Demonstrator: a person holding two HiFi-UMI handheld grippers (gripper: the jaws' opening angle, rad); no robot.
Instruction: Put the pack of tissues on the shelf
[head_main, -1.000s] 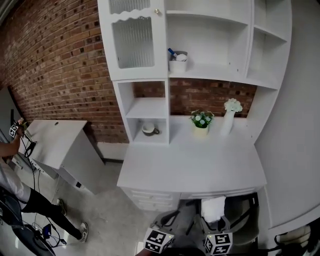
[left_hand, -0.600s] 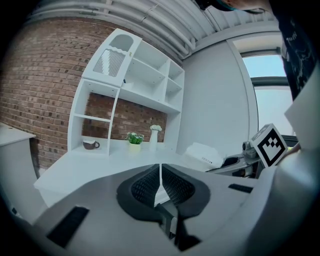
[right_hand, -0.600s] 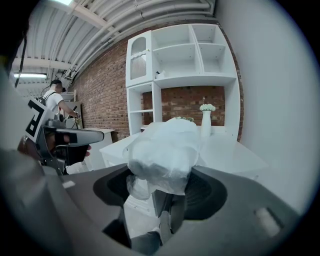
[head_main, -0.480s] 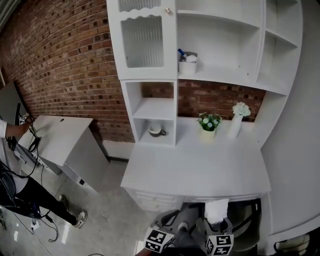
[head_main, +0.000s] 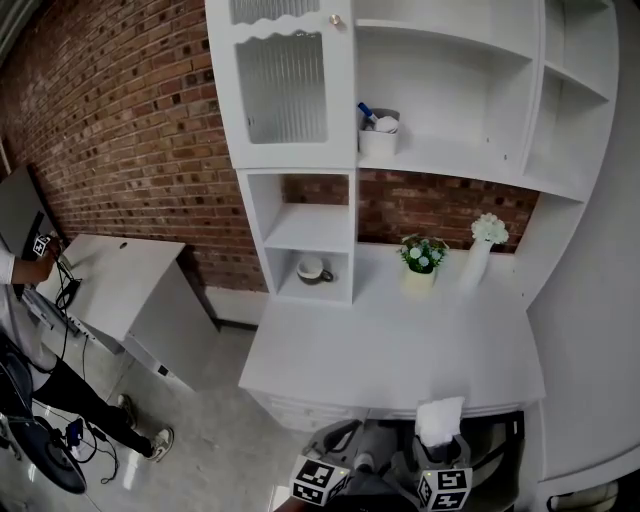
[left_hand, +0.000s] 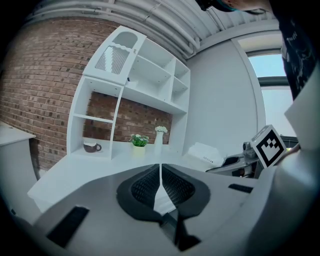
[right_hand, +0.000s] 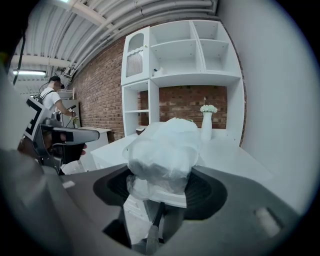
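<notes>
The pack of tissues (head_main: 440, 420), white in clear wrap, sits in my right gripper (head_main: 441, 452) at the bottom of the head view, just short of the desk's front edge. In the right gripper view the jaws are shut on the pack (right_hand: 164, 147), which hides the fingertips. My left gripper (head_main: 330, 447) hangs beside it, to the left, its jaws (left_hand: 160, 172) pressed together with nothing in them. The white shelf unit (head_main: 440, 160) stands on the far side of the desk (head_main: 390, 350). The left gripper view shows the pack (left_hand: 206, 153) at the right.
A cup (head_main: 313, 268) sits in a lower cubby, a white container (head_main: 378, 132) on the wide shelf. A potted plant (head_main: 422, 262) and a white vase (head_main: 480, 252) stand on the desk's back. A person (head_main: 25, 340) stands left by a white side table (head_main: 120, 285).
The head view has drifted, so the desk and shelves sit a little further right. Both grippers stay at the bottom edge, and the pack remains in the right one.
</notes>
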